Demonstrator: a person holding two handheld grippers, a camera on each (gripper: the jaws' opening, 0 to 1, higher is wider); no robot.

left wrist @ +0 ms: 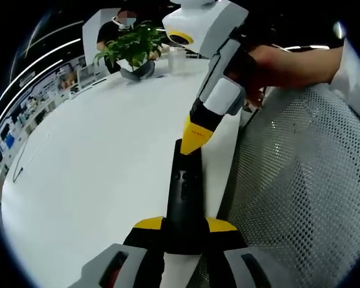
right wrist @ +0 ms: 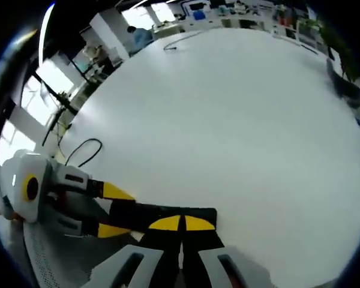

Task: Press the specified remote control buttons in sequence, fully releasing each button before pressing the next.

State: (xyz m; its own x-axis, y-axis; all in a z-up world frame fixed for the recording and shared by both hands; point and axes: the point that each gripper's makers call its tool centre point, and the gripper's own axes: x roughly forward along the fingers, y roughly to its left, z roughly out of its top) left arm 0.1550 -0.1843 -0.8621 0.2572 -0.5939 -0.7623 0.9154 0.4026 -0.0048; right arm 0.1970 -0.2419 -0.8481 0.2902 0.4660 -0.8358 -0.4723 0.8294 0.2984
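While the left gripper (left wrist: 185,231) clamps the remote control (left wrist: 185,195) steady over the white table (left wrist: 96,174), the right gripper (left wrist: 197,137), jaws together and empty, bears tip-down on its buttons.

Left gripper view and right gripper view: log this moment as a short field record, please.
surface: white table
object: black remote control, lying near the table's edge
left hand-held gripper: shut on the remote's near end
right hand-held gripper: jaws together, yellow tip on the remote's far end; press depth unclear
beside table: grey mesh chair
background: potted plant, black cable
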